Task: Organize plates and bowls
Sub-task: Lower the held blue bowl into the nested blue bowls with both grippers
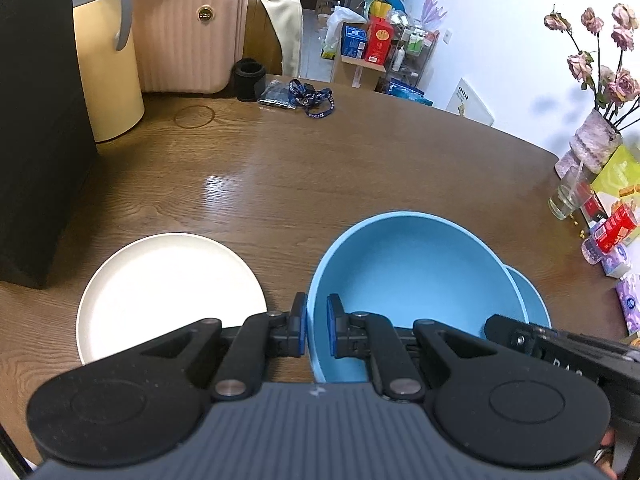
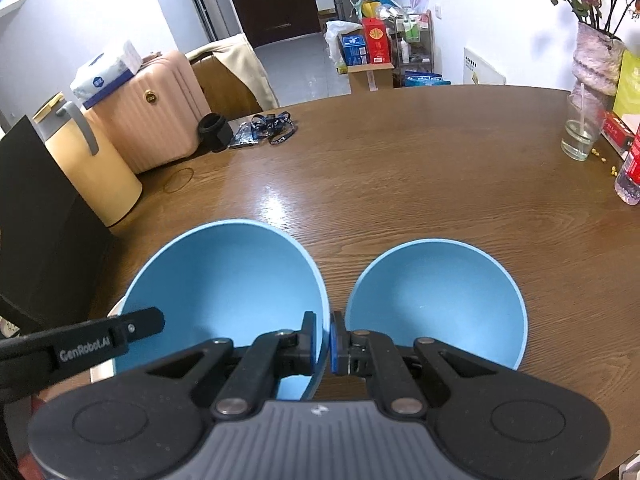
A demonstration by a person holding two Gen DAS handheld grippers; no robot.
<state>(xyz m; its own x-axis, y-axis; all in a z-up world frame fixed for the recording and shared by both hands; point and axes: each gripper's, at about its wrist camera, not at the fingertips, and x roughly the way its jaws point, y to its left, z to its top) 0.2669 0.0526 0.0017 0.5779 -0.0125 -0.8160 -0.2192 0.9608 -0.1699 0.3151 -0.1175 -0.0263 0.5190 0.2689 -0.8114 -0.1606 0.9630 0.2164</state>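
Both grippers are clamped on the same large, matte light-blue bowl [image 1: 416,280], one on each side of its rim. The left gripper [image 1: 317,326] pinches the near-left wall, one blue pad outside and one inside; the right gripper [image 2: 323,340] pinches the right wall the same way, its jaws drawn tight on the thin edge. In the left wrist view the bowl is beside a round, cream-white flat plate [image 1: 168,288] that lies on the brown wood-grain table [image 1: 320,168]; whether the bowl rests on the table or is lifted just clear of it cannot be told. A second, smaller light-blue bowl [image 2: 436,304] sits just to its right, close to it but apart, rim up.

Judging by its dull sheen and thin, even wall, the big bowl looks like light plastic or melamine: stiff, not fragile, easy to carry, though a smooth rim could slip from narrow pads if tilted. The rim is the sensible place to hold, with opposite grips keeping it level. Nesting the smaller bowl would likely suit a single pinch on its rim, and the plate offers only its shallow raised edge
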